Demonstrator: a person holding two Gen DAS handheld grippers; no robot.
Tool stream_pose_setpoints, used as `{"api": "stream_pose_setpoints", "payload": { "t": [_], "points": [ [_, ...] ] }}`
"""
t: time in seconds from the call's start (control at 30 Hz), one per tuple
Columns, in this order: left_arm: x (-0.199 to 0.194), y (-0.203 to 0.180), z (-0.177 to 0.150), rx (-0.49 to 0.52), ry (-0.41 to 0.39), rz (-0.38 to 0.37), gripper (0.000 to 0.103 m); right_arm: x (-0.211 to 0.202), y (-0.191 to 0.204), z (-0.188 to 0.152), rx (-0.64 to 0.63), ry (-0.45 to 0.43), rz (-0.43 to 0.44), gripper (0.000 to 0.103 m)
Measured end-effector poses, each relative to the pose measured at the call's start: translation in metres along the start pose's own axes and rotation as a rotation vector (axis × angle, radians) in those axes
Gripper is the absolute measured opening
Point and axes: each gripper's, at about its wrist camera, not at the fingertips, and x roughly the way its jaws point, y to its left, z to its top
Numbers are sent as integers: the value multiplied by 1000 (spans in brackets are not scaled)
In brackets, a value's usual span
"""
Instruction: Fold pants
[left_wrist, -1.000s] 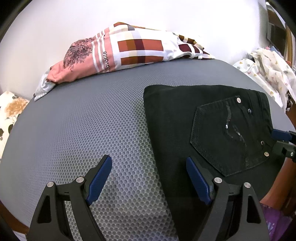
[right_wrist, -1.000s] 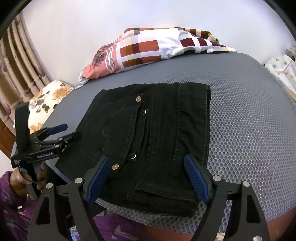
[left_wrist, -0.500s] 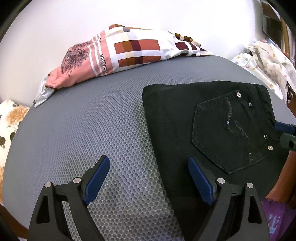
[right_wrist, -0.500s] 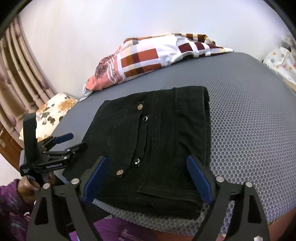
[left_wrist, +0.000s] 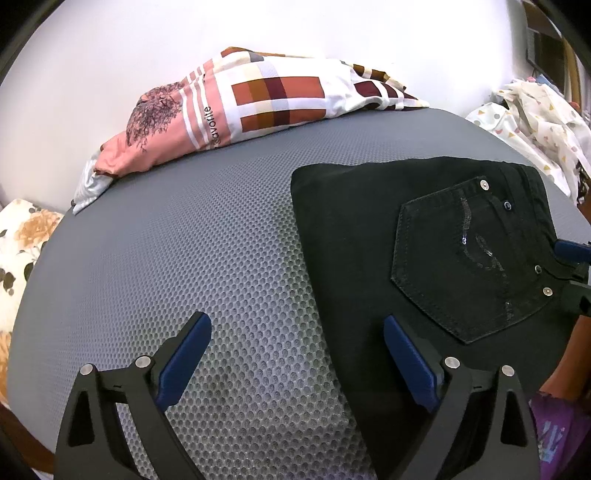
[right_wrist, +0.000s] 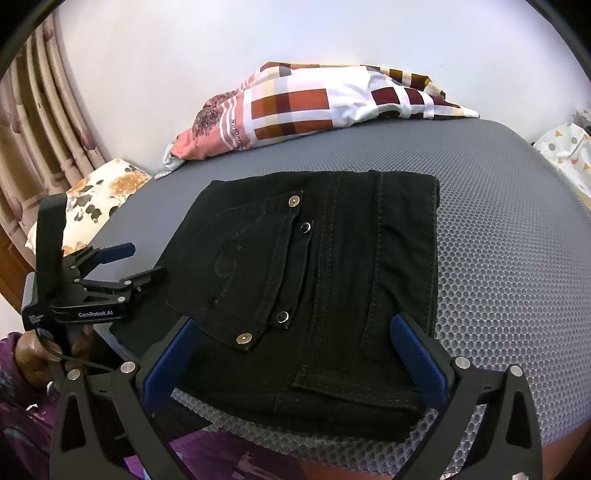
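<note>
The black pants (left_wrist: 424, 251) lie folded into a compact rectangle on the grey mesh mattress (left_wrist: 184, 258), back pocket and rivets facing up; they also show in the right wrist view (right_wrist: 332, 266). My left gripper (left_wrist: 295, 354) is open and empty, above the folded edge at the pants' left side. My right gripper (right_wrist: 295, 354) is open and empty, hovering over the waistband end near the mattress's front edge. In the right wrist view the left gripper (right_wrist: 125, 262) shows from the side, at the pants' left.
A checked pink and white pillow (left_wrist: 258, 99) lies at the back of the mattress by the white wall. A floral cushion (right_wrist: 92, 195) and curtains sit at the left. Patterned white cloth (left_wrist: 535, 122) is heaped at the right. My purple sleeve (right_wrist: 22, 417) shows below.
Both grippers have drawn back and risen a little from the folded pants. The pants have not moved. Both grippers stay open.
</note>
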Motion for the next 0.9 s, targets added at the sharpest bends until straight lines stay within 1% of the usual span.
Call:
{"api": "stream_pose_setpoints", "payload": {
  "t": [0.47, 0.63, 0.77, 0.83, 0.9],
  "points": [
    [4, 5, -2, -27, 18, -5, 100, 0, 2, -1, -21, -7, -13, 103],
    [4, 6, -2, -28, 21, -4, 100, 0, 3, -2, -19, -8, -13, 103],
    [-4, 4, 2, -11, 10, 39, 100, 1, 3, -2, -21, -9, -14, 103],
    [-14, 5, 8, -11, -17, 57, 100, 1, 2, -2, -21, -12, -13, 103],
    [-31, 8, 18, -19, -64, 75, 100, 2, 3, -1, -24, -14, -15, 103]
  ]
}}
